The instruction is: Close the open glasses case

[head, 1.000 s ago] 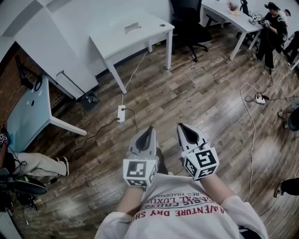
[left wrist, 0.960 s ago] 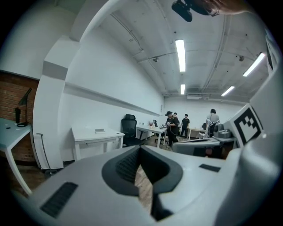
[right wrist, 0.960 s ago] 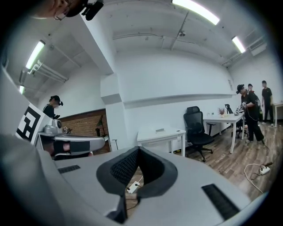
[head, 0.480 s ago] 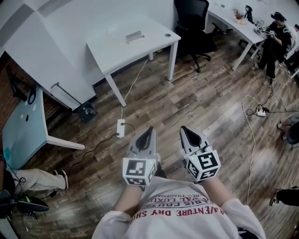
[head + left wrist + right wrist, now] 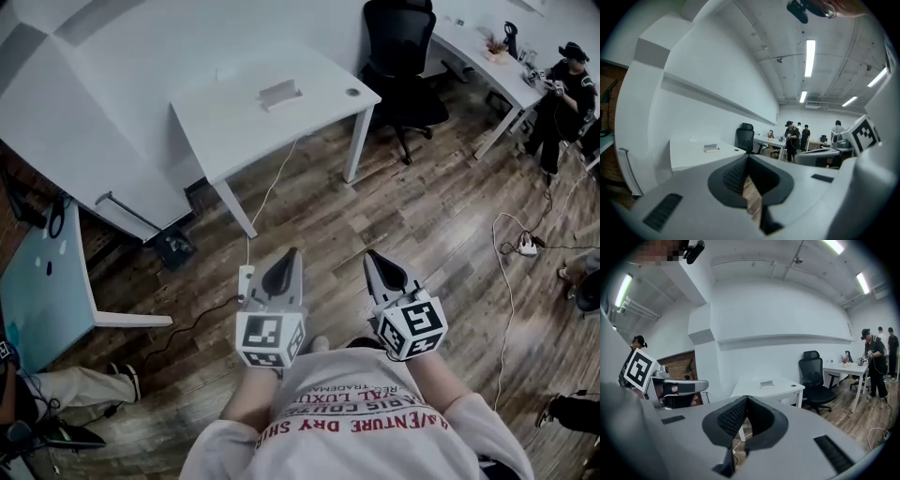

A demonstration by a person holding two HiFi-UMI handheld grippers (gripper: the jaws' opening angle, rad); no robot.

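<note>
A small pale case (image 5: 279, 93) lies on a white table (image 5: 234, 131) some way ahead of me; its lid stands up at the back. It also shows in the left gripper view as a small box (image 5: 711, 148) and in the right gripper view (image 5: 767, 384). My left gripper (image 5: 290, 255) and right gripper (image 5: 371, 255) are held side by side in front of my chest, above the wooden floor, far from the table. Both have their jaws pressed together with nothing between them (image 5: 747, 159) (image 5: 746, 399).
A black office chair (image 5: 403, 47) stands right of the white table. A power strip (image 5: 246, 281) and its cable lie on the floor just ahead. A glass-topped table (image 5: 47, 272) is at the left. People stand by a desk (image 5: 473, 37) at the far right.
The white table has come nearer and more toward the centre of the head view. Both grippers stay shut in front of my body; the left one sits slightly lower.
</note>
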